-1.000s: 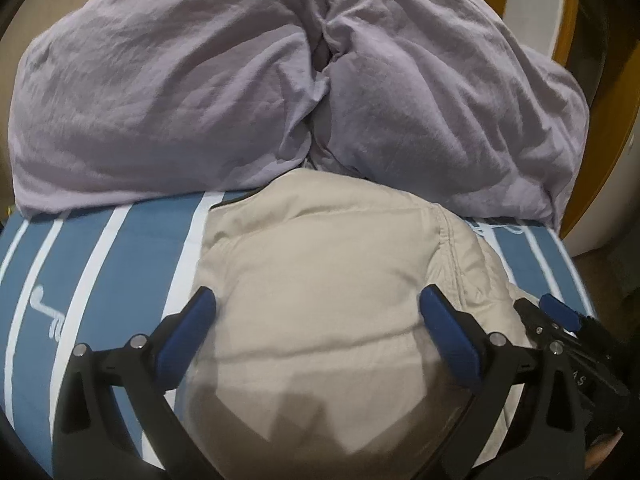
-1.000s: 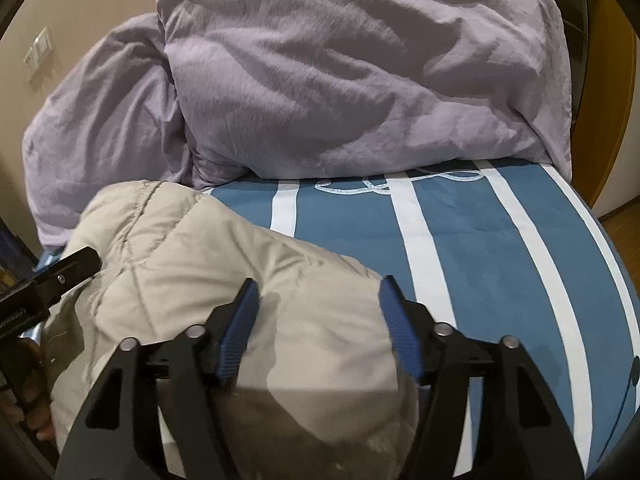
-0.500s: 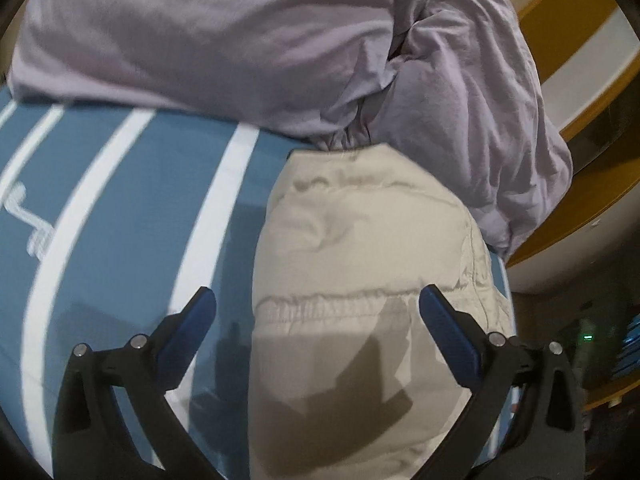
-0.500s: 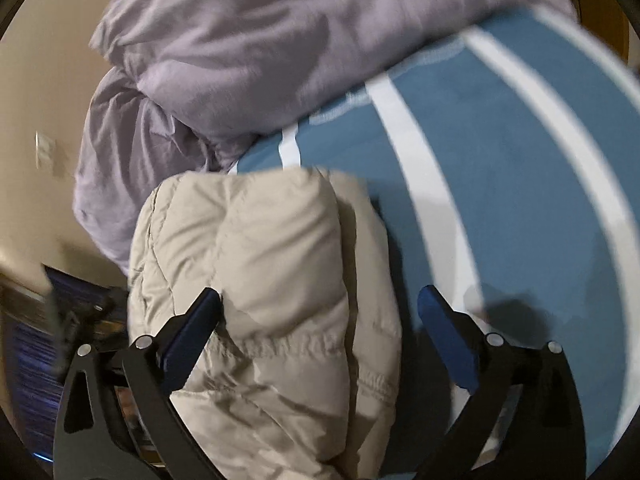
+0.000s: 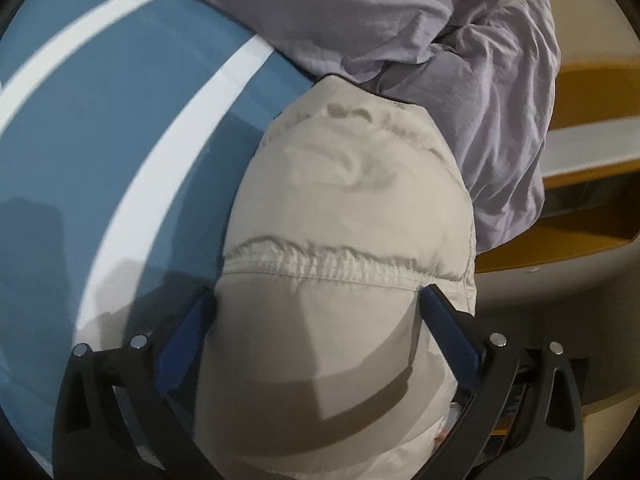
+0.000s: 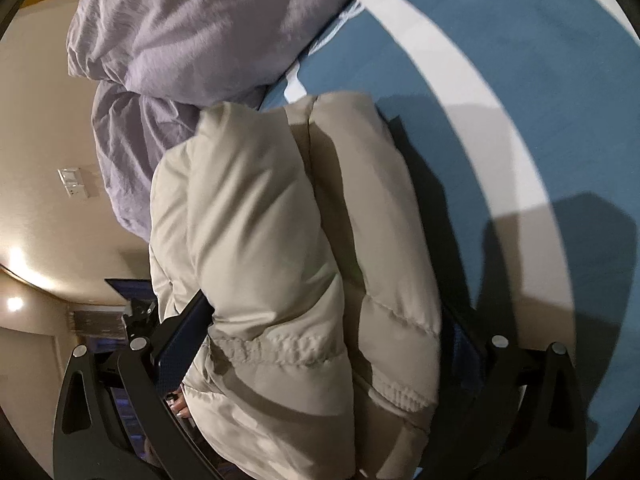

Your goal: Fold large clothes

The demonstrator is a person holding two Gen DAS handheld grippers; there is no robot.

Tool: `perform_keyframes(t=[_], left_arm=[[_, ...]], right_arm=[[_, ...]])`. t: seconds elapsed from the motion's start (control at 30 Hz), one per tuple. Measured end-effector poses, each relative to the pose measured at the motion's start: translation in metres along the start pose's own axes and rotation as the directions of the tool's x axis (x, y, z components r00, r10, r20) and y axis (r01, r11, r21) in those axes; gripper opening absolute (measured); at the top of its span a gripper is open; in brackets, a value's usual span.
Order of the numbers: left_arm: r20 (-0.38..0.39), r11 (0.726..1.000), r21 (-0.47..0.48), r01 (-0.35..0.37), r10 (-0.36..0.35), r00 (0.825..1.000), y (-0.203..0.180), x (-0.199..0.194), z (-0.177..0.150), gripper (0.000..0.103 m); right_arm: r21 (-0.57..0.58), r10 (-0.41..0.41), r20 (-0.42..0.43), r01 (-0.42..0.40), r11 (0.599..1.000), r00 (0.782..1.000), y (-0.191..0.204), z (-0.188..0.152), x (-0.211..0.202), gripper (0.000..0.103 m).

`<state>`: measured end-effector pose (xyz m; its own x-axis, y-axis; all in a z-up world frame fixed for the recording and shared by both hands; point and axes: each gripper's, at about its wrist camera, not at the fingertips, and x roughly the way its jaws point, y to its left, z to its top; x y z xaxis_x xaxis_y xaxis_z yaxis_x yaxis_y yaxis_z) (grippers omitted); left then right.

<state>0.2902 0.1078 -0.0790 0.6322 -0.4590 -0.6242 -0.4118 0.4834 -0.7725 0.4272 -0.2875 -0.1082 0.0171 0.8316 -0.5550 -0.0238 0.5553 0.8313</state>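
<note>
Here, in the left wrist view, the left gripper (image 5: 316,330) stands spread wide around the folded beige padded jacket (image 5: 348,216) at lower centre, on the blue-and-white striped bedcover (image 5: 120,128); whether its pads press it I cannot tell. In the right wrist view, the right gripper (image 6: 328,346), its jaws just opened fully, straddles the jacket (image 6: 256,216) below the lilac pillows (image 6: 200,28).

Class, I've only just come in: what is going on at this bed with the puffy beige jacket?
A person works two handheld grippers on a folded beige puffer jacket lying on a blue-and-white striped bedspread, beside lilac pillows. The left gripper and the right gripper each straddle the bundle with jaws spread wide, the right one's having just been opening. The padding fills each gap, but whether either gripper is squeezing it cannot be told.
</note>
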Motion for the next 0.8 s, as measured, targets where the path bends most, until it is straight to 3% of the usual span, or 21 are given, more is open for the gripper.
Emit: perform_keyframes(t=[0.33,0.6,0.8], left_arm=[[0.003,0.996,-0.057,0.069,-0.069,0.998,0.004,-0.003,0.004,0.097],[-0.001,0.993,-0.058,0.102,-0.102,0.995,0.001,-0.017,0.010,0.083],[0.044,0.994,-0.039,0.106,-0.104,0.994,-0.002,-0.034,0.030,0.082]], right_arm=[[-0.054,0.068,-0.033,-0.070,0.996,0.997,0.011,0.001,0.015,0.102],[-0.043,0.166,-0.028,-0.167,0.985,0.986,0.016,0.001,0.016,0.077],[-0.058,0.206,-0.032,-0.207,0.977,0.978,0.041,0.007,0.035,0.075]])
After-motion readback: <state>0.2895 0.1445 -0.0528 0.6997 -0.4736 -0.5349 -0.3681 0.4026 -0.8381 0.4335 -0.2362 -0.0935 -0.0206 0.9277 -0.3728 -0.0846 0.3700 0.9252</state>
